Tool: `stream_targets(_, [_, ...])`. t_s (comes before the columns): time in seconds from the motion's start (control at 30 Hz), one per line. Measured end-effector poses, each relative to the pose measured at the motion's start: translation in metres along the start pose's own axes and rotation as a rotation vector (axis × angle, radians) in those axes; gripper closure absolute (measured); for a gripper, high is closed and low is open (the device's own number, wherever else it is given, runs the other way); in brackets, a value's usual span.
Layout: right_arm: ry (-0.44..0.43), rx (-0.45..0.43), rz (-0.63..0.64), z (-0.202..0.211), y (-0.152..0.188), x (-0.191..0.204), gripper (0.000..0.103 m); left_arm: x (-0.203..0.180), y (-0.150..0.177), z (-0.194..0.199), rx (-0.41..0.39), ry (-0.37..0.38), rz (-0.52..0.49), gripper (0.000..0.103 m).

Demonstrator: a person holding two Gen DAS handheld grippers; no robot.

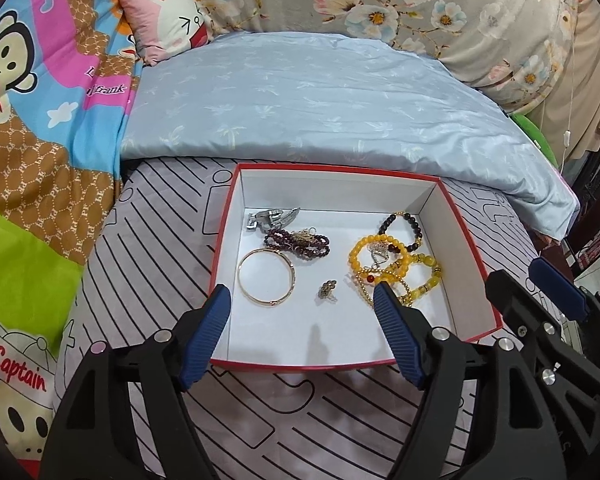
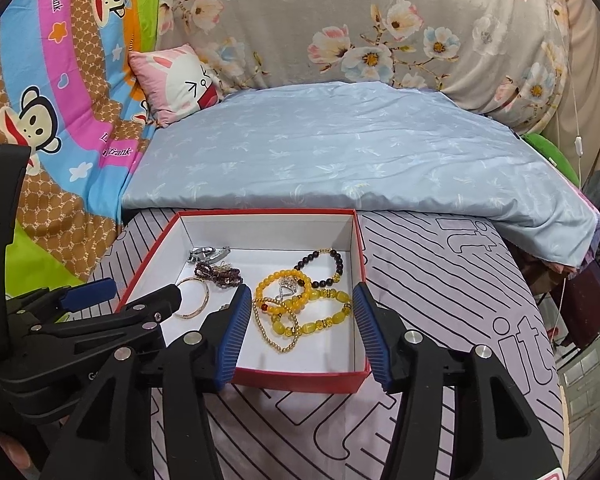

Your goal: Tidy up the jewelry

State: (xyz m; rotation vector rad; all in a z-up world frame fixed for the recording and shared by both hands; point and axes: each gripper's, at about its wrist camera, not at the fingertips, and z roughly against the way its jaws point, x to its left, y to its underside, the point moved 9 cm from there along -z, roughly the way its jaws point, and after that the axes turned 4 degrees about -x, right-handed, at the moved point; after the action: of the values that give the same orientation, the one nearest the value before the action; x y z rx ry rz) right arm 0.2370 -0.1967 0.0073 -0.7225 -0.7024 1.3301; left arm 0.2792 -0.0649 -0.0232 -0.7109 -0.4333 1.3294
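A red box (image 1: 470, 240) with a white inside sits on the bed and holds jewelry: a gold bangle (image 1: 266, 277), dark red beads (image 1: 300, 243), a silver clip (image 1: 272, 217), a small brooch (image 1: 327, 290), yellow bead bracelets (image 1: 396, 268) and a black bead bracelet (image 1: 404, 226). My left gripper (image 1: 302, 292) is open and empty above the box's near edge. In the right wrist view the box (image 2: 300, 380) lies just ahead and my right gripper (image 2: 302, 294) is open and empty over the yellow bracelets (image 2: 300, 304).
The box rests on a lilac striped sheet (image 1: 148, 248). A folded light blue quilt (image 1: 320, 100) lies behind it. A cartoon monkey blanket (image 1: 40, 120) is at the left, a pink rabbit pillow (image 1: 168, 16) and floral bedding (image 1: 440, 8) at the back.
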Motion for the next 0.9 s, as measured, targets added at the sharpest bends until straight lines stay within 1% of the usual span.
stream_targets(0.27, [0.001, -0.002, -0.017, 0.012, 0.008, 0.002, 0.044, 0.008, 0.004, 0.016, -0.029, -0.042, 0.001, 0.025])
stream_targets(0.37, [0.002, 0.0, -0.026, 0.015, 0.012, 0.0, 0.042, 0.01, 0.006, 0.021, -0.041, -0.059, -0.002, 0.022])
stream_targets(0.5, [0.003, 0.005, -0.029, 0.018, 0.017, 0.0, 0.041, 0.013, 0.01, 0.025, -0.041, -0.073, -0.003, 0.017])
stream_targets(0.9, [0.003, 0.006, -0.034, 0.027, 0.023, 0.001, 0.041, 0.011, 0.019, 0.036, -0.051, -0.08, -0.01, 0.016])
